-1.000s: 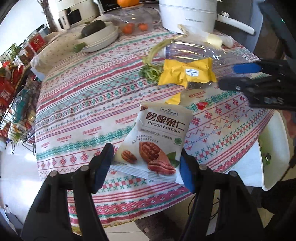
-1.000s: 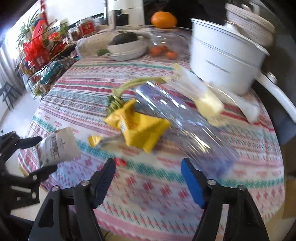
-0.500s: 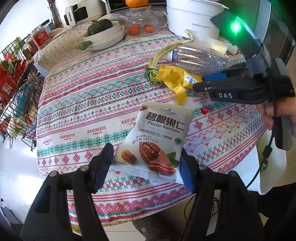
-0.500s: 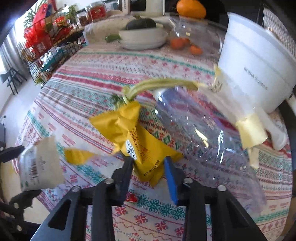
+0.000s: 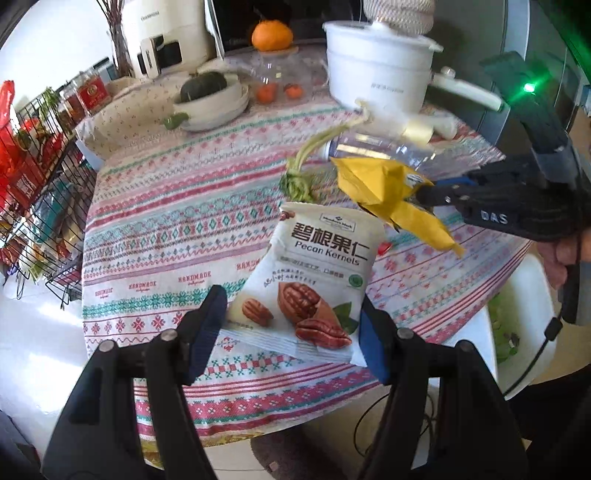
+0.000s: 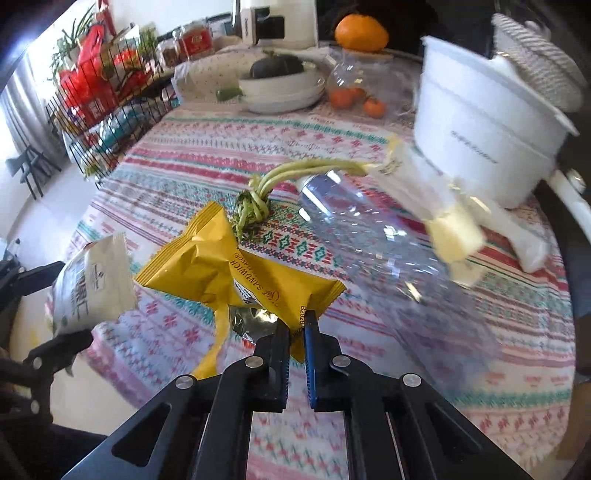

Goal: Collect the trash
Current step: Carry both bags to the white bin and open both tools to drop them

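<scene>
The right gripper (image 6: 295, 338) has its two fingers pressed nearly together on the lower edge of a crumpled yellow snack wrapper (image 6: 236, 273), holding it lifted above the table; a torn yellow strip dangles from the wrapper's underside and a bit of silver lining shows near the fingers. In the left wrist view the same wrapper (image 5: 388, 192) hangs in the air from that gripper (image 5: 424, 194), with the person's hand (image 5: 565, 254) gripping the handle at the far right.

The left gripper (image 5: 291, 325) holds a white pecan kernels bag (image 5: 314, 273) — its fingers sit at a middling width, one against each side of the bag's lower part, and the bag stands tilted above the table edge. In the right wrist view this bag (image 6: 92, 280) appears at the far left, raised off the cloth.

Below both lies a round table under a patterned tablecloth (image 6: 207, 147) in pink, teal and white bands. Just beyond the yellow wrapper lie a clear plastic bottle (image 6: 354, 229) on its side, a bunch of green vegetable stems (image 6: 258, 206) touching its neck, and a clear wrapper holding something pale yellow (image 6: 454, 236). A small red scrap (image 5: 384, 247) sits on the cloth beside the pecan bag. Farther back stand a white pot (image 6: 484, 136), a stack of bowls with a dark green squash (image 6: 280, 70), and an orange (image 6: 360, 33). A wire rack (image 6: 103, 122) of packaged goods stands off the table's left side.
</scene>
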The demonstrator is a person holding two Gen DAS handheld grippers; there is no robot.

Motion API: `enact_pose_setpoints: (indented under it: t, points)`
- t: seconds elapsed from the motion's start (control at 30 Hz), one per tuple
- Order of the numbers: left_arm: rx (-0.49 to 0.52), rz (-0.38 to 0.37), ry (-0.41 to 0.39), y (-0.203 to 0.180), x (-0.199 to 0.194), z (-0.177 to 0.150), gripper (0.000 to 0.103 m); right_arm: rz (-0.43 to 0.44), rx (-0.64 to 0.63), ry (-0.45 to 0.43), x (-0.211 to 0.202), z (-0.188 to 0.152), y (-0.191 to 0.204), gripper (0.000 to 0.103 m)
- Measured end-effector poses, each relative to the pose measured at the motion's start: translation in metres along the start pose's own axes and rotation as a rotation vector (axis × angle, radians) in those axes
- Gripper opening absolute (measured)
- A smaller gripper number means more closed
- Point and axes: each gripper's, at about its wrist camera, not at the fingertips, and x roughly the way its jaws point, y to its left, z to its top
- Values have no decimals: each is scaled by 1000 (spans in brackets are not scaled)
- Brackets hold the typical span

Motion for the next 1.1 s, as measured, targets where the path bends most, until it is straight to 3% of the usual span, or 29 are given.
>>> enact_pose_setpoints:
  t: [0.23, 0.57, 0.8, 1.1]
  points:
    - [32, 0, -109, -30, -37, 5, 68, 7, 28, -81, -67, -19, -16, 7]
    - [91, -64, -221, -86, -74, 2, 68, -84, 77, -168, -152, -76, -61, 7]
    - [149, -71, -302, -121, -93, 1, 68, -100, 134, -174, -187, -122, -90, 7]
    - [212, -128, -314, -160, -96, -2, 68, -93, 200, -130, -205, -177, -117, 7]
